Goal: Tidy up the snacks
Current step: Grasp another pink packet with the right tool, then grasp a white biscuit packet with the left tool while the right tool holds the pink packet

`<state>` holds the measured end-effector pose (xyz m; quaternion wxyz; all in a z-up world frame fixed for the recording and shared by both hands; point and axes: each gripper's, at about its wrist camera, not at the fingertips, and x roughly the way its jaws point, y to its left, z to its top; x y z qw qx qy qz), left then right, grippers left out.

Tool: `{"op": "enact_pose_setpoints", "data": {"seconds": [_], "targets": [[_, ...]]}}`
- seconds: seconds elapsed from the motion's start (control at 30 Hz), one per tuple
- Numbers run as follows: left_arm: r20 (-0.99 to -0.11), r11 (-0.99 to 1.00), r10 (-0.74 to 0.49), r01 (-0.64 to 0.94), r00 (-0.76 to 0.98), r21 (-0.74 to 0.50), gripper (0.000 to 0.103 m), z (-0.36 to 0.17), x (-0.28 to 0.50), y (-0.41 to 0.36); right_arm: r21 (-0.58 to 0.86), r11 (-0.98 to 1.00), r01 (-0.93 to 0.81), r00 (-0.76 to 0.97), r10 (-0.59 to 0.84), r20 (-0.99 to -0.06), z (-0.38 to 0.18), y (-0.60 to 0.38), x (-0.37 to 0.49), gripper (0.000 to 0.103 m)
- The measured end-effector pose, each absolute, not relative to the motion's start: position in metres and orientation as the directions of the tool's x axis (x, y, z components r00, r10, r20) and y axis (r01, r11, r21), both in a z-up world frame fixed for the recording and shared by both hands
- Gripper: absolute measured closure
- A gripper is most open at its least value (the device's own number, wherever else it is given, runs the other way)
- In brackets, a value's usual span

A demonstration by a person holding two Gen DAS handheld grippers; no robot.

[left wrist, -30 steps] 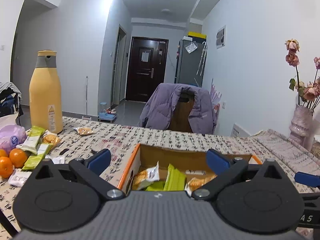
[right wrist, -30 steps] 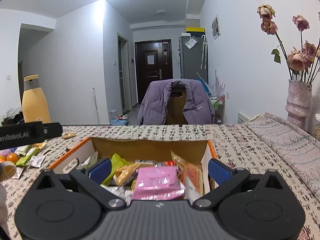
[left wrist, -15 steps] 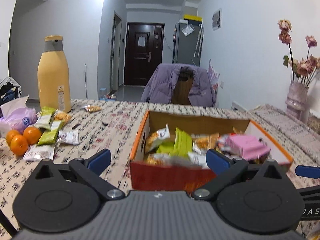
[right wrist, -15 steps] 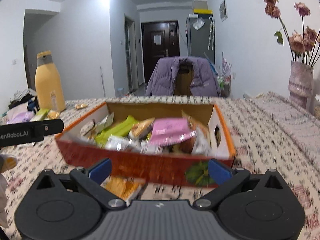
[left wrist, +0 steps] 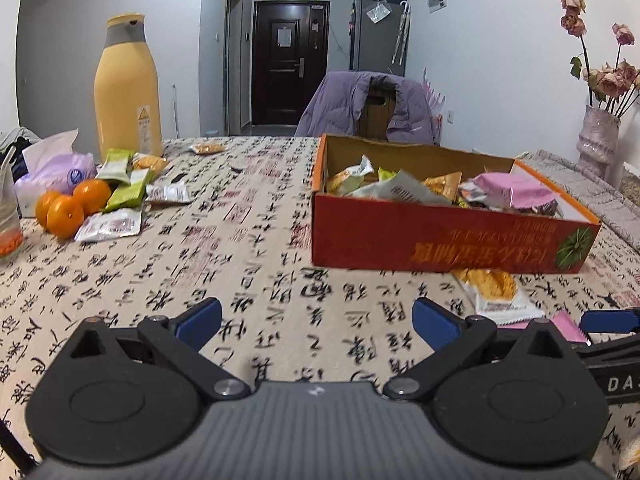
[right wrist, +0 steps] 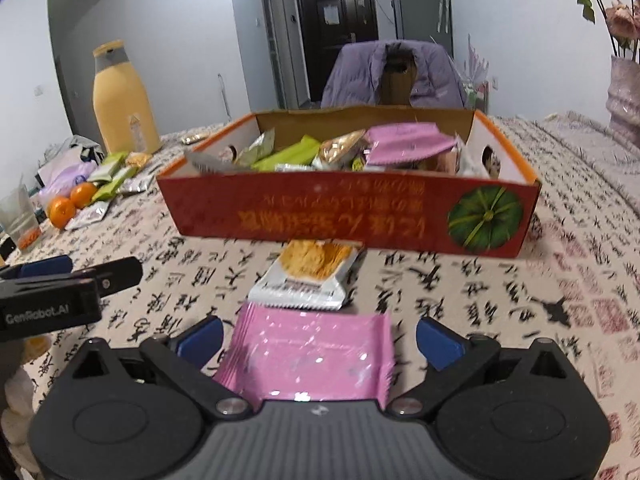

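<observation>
An orange cardboard box (left wrist: 440, 236) (right wrist: 360, 216) full of mixed snack packets stands on the patterned tablecloth. Before it lie a white cracker packet (right wrist: 308, 276) (left wrist: 496, 296) and a pink packet (right wrist: 308, 356) (left wrist: 568, 326). My right gripper (right wrist: 318, 340) is open, its blue fingertips on either side of the pink packet and just above it. My left gripper (left wrist: 316, 320) is open over bare cloth, left of these packets. More loose packets (left wrist: 128, 188) (right wrist: 112, 176) lie at the far left beside some oranges (left wrist: 66, 208).
A tall yellow bottle (left wrist: 128, 88) stands at the back left, with a tissue pack (left wrist: 52, 168) and a plastic cup (left wrist: 8, 216) near the table's left edge. A vase of dried roses (left wrist: 598, 140) is at the right. A chair with a purple jacket (left wrist: 372, 108) sits behind the table.
Both grippers pulled back and away from over the box to the near side of the table. The cracker and pink packets before the box have come into view.
</observation>
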<state>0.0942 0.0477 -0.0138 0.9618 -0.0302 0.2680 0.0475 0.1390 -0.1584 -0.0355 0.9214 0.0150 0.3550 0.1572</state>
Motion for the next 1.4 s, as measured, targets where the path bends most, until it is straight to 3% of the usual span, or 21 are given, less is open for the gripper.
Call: {"op": "enact_pose_setpoints", "data": {"seconds": [0.6, 0.67, 0.73, 0.83, 1.4], "targets": [[-0.531, 0.994, -0.02, -0.041, 0.847, -0.104, 0.0, -0.03, 0.087, 0.06, 0.032, 0.971, -0.238, 0.706, 0.195, -0.681, -0.05, -0.136, 0.14, 0.0], [-0.535, 0.993, -0.029, -0.038, 0.844, -0.115, 0.0, -0.03, 0.087, 0.061, 0.031, 0.964, -0.265, 0.709, 0.216, -0.671, -0.049, -0.137, 0.136, 0.007], [-0.538, 0.992, -0.035, -0.036, 0.842, -0.121, 0.0, -0.03, 0.088, 0.061, 0.033, 0.959, -0.282, 0.714, 0.232, -0.661, -0.046, -0.138, 0.133, 0.023], [-0.538, 0.992, -0.034, -0.037, 0.842, -0.121, 0.0, -0.03, 0.088, 0.061, 0.045, 0.957, -0.288, 0.717, 0.246, -0.652, -0.044, -0.143, 0.131, 0.033], [-0.559, 0.997, 0.022, -0.061, 0.829, -0.052, 0.0, -0.026, 0.095, 0.049, 0.103, 0.973, -0.208, 0.784, 0.228, -0.577, -0.036, -0.199, 0.13, 0.036]]}}
